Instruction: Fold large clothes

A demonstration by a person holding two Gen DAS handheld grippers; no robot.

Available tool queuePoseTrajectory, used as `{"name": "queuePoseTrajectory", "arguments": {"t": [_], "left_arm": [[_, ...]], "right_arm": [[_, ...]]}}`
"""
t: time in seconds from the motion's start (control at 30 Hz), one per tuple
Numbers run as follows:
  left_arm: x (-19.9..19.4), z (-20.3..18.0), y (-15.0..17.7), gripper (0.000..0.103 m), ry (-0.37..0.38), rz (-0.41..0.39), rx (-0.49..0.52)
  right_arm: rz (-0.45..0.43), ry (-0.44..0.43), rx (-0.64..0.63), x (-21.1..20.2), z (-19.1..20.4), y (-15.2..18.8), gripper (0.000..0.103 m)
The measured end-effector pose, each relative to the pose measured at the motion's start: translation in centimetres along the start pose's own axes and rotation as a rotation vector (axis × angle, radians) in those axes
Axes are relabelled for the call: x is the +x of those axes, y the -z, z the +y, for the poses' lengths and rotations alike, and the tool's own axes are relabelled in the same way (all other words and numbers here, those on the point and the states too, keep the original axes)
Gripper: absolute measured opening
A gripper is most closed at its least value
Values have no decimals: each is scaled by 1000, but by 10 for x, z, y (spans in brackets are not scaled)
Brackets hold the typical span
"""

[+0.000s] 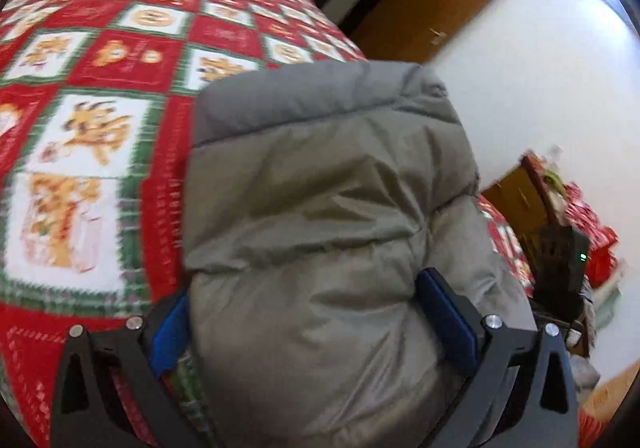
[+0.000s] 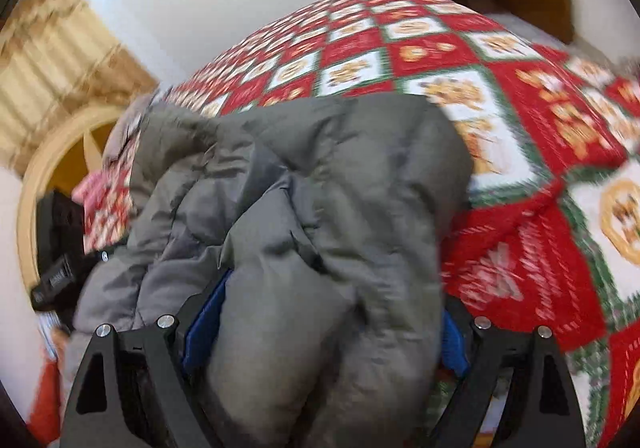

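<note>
A grey puffer jacket lies bundled on a bed with a red, white and green patterned quilt. My left gripper has its blue pads on either side of a thick fold of the jacket and is shut on it. In the right wrist view the jacket fills the middle, over the quilt. My right gripper also squeezes a thick fold of jacket between its blue pads. The jacket's fur-trimmed hood lies at the far left. The other gripper's dark body shows at the right of the left wrist view.
A brown wooden door stands open in the white wall beyond the bed. A wooden cabinet with red items is at the right. In the right wrist view a curved wooden headboard and beige curtain are at the left.
</note>
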State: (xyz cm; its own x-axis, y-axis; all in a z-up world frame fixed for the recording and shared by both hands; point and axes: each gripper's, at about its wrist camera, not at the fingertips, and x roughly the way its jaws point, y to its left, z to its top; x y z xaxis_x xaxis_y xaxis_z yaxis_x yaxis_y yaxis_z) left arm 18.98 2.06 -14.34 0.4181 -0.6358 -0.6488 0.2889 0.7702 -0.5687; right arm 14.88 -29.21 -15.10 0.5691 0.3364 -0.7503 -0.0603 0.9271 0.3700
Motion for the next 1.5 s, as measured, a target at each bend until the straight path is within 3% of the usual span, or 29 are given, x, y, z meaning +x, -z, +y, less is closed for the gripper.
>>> {"name": "queuePoseTrajectory", "arguments": {"t": [0.07,0.17,0.2,0.33,0.43,0.63,0.8,0.93,1.07,1.17,1.27,1.37,1.5], "left_arm": [[2,-2,1,102,4,-10,12],[-1,-12,5,79,-12,-18,48],[-3,-16,7,74,-9,-17,48],[-19,-28,22,69,-9,-23,14],[-32,-36,32,62,24,-48,-16],[-58,-74,42,62,119,-82,7],[-66,-142,24,62,200,-113,142],[-62,-186,13,62,294,-105,203],[-37,-223,-6,62,350,-76,224],[-10,-243,-12,62,341,-55,221],[26,-244,-17,62,319,-7,170],[60,-240,-17,62,261,36,149],[107,-228,-16,62,124,102,131]], "right_arm": [[-2,5,-10,7,8,0,89],[3,27,-24,11,17,1,86],[11,17,-23,9,18,3,79],[42,-70,0,-6,25,18,49],[36,-89,4,-23,36,34,40],[-5,-165,35,-70,51,64,33],[-107,-204,80,-127,42,70,32],[-213,-169,101,-182,29,66,32],[-288,-80,108,-242,6,54,32],[-305,3,94,-266,-12,44,32],[-289,83,85,-265,-33,32,32],[-244,134,91,-239,-58,21,32],[-177,135,141,-188,-95,11,31]]}}
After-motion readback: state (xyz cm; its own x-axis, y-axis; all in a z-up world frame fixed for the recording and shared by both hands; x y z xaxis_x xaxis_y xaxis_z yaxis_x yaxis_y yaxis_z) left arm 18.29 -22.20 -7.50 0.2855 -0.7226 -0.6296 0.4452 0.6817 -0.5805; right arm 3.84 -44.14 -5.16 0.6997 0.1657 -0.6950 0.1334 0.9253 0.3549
